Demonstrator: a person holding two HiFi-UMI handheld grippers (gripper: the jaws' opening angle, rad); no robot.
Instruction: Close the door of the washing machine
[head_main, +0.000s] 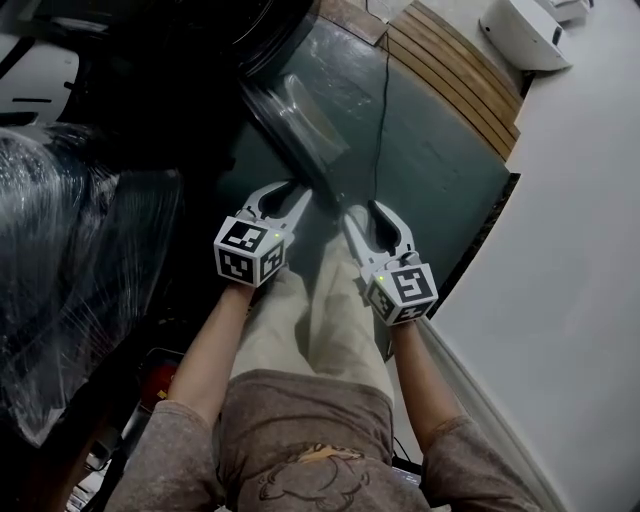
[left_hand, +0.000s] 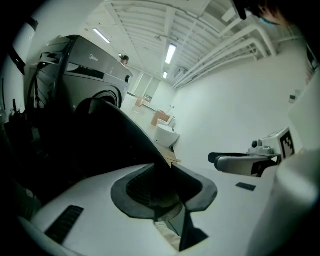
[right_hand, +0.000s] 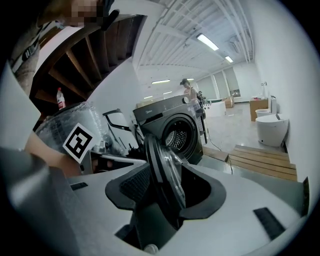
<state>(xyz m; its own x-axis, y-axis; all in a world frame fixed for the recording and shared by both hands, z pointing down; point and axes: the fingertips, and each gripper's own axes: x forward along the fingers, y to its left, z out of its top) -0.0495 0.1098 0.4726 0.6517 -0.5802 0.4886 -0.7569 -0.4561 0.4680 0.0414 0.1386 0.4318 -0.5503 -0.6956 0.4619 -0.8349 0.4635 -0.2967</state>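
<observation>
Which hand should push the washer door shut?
Probably left. The left gripper sits by the outer face of the door, near its free edge. The right gripper faces the glass inner side, where the door must swing.

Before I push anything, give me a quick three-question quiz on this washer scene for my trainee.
1. True or false: the washing machine door is shut over the drum opening.
2. In the right gripper view, what shows in line between the jaws of the right gripper? A) the door's edge B) a towel C) a detergent box
3. Fill in: the jaws of the left gripper stand ____ (apart / together).

Key: 1 false, the door stands swung open. 2 A. 3 apart.
</observation>
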